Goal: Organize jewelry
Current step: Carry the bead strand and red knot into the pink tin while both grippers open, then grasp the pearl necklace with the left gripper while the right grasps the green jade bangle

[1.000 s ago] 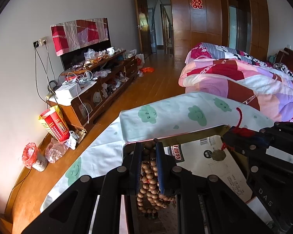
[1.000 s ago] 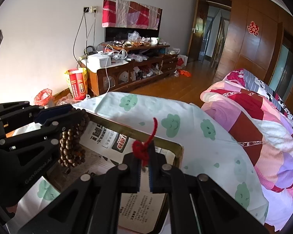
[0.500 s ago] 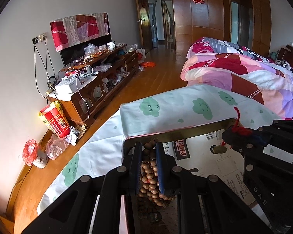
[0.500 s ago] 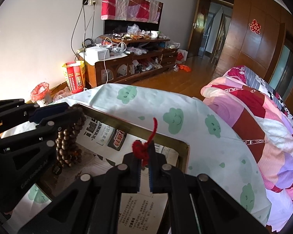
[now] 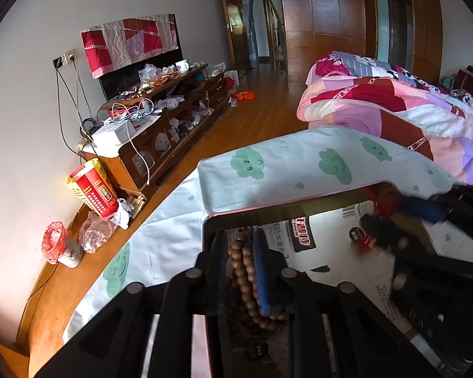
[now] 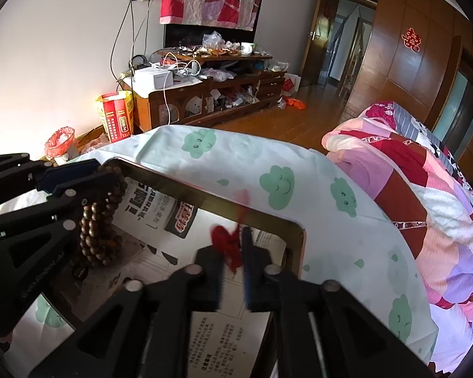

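Left gripper: pointed steeply downward, black linkage arms spread toward the camera, blue pads facing each other. Its jaws are opening, with a strand of wooden prayer beads hanging between them. In the right wrist view it enters from the left edge, fingers reaching right.

Right gripper: likewise angled downward, jaws opening, a red knotted cord between the pads. It sits close beside the left gripper, to its right.
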The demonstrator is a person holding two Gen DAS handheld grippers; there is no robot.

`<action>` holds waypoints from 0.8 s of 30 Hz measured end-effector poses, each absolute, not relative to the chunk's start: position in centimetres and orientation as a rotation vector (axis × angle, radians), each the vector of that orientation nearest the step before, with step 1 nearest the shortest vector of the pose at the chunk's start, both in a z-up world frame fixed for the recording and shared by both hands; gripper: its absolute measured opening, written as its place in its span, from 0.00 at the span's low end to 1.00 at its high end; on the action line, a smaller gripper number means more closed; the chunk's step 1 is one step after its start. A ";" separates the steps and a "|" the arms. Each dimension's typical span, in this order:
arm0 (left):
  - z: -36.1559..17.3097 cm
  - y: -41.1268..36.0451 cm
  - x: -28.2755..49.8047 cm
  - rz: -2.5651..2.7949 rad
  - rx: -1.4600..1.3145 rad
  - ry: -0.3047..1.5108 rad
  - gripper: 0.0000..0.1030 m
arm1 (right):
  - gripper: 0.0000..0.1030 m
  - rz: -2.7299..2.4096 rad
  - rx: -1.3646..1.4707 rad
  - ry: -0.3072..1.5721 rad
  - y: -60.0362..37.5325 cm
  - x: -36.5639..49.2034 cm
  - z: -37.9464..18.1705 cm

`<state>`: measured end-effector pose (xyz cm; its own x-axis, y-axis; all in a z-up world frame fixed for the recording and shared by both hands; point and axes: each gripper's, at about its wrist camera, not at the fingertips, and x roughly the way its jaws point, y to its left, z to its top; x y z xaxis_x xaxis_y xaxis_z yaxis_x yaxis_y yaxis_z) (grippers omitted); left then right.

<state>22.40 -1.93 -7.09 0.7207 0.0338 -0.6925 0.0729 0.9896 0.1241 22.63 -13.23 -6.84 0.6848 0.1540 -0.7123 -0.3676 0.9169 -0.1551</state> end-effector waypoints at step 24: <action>-7.3 -0.1 10.7 -0.024 0.120 0.767 0.70 | 0.73 0.203 -0.326 0.735 -17.8 15.4 -5.5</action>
